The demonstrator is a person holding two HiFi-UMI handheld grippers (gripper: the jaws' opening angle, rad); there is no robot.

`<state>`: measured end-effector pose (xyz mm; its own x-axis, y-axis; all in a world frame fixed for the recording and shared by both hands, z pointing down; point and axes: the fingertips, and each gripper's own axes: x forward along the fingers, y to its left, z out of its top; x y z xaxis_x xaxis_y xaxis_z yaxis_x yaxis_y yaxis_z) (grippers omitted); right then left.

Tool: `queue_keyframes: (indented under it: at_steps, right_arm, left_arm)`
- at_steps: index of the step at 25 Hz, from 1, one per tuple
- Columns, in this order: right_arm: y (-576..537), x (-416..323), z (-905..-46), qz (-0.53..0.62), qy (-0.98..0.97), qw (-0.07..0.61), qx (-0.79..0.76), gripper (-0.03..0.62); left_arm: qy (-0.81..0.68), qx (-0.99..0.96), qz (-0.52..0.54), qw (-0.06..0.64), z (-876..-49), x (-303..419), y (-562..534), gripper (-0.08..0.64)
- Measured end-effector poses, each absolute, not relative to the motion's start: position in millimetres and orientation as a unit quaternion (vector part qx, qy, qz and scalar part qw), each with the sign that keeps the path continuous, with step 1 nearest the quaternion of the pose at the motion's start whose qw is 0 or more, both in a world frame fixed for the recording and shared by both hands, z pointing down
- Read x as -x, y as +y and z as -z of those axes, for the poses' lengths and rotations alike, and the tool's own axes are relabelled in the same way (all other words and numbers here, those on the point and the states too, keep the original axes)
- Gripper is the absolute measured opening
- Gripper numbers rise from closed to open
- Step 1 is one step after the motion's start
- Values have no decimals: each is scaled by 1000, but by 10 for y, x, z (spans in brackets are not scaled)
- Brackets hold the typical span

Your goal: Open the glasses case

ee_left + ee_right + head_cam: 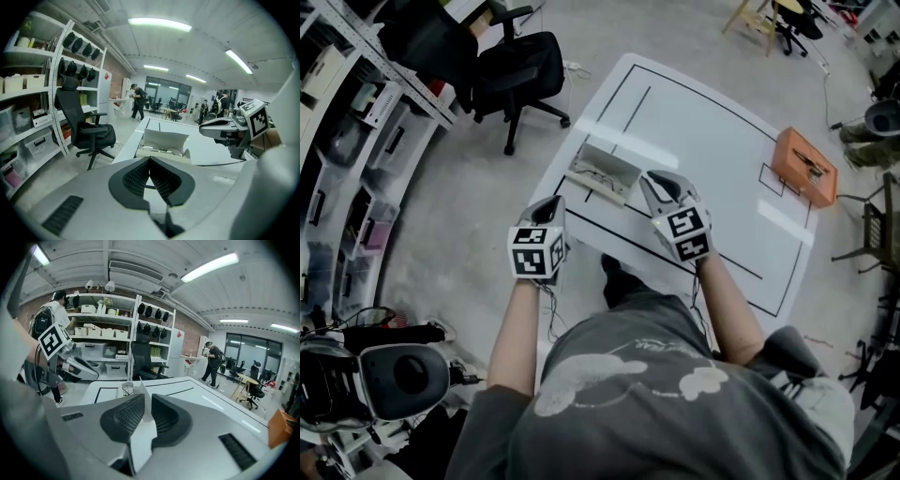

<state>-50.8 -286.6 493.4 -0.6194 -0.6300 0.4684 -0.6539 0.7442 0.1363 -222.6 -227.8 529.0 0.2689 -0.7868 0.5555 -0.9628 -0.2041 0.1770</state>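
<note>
White tabletop (712, 159) marked with black lines filled the workspace, and both tools hovered above its near edge. Nearest, the left gripper (150, 160) had its ribbed pads pressed together at the tips with nothing between them. The right gripper (147, 394) was closed almost as far, its pads apparently pinching a thin white sliver (140, 383) (paper or cloth, I could not say). Just beyond them lay the pale rectangular glasses case (605, 169), its lid already upright and wire-rimmed spectacles (161, 151) showing inside. The opening looked done, so the sensible move was to draw both grippers clear, high and slow, keeping the right one off the raised lid it hung beside. Farther off sat an orange box (804, 166), well apart.
</note>
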Motion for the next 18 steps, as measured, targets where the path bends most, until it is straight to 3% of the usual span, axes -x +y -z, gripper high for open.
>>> queue_keyframes:
  at_steps: [9,18]
  right_arm:
    - [-2114,430,-4658,-3,-900,234,-368,3]
    - [-1294,365,-4576,10,-904,241,-354,0]
  left_arm:
    - [-591,-763,-135,226,-4895,2119,-1549,3]
    - [-599,-767,-100,210,-4612,2103,-704,3]
